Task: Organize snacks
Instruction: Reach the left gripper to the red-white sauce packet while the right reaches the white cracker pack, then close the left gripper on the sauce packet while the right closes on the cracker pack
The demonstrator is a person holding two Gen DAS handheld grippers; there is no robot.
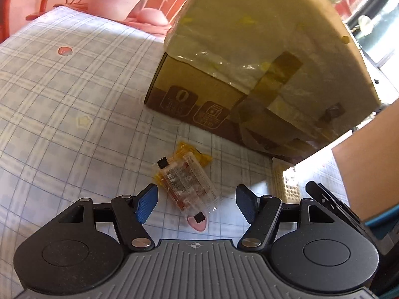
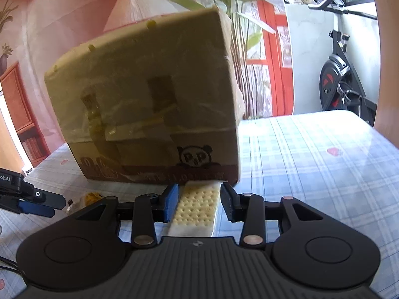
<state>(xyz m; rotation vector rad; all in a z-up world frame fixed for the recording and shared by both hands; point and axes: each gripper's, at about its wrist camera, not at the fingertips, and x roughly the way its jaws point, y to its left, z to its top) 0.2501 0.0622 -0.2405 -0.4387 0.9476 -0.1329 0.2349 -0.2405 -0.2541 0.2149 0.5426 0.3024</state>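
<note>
clear crinkly snack packet (image 1: 190,184) between spread left gripper (image 1: 197,203), right gripper (image 2: 199,205) wide around dotted cracker pack (image 2: 197,208)

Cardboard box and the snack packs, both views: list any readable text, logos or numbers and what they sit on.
"PoP": inside the panda logo on the cardboard box, right wrist view.
"0": top of a printed icon on the box's lower band, left wrist view; text under it blurred.
"ot.AI": cut-off label on the left gripper body.
Clear snack packet: barcode and print, too blurred.
Cracker pack: no text seen.
</note>
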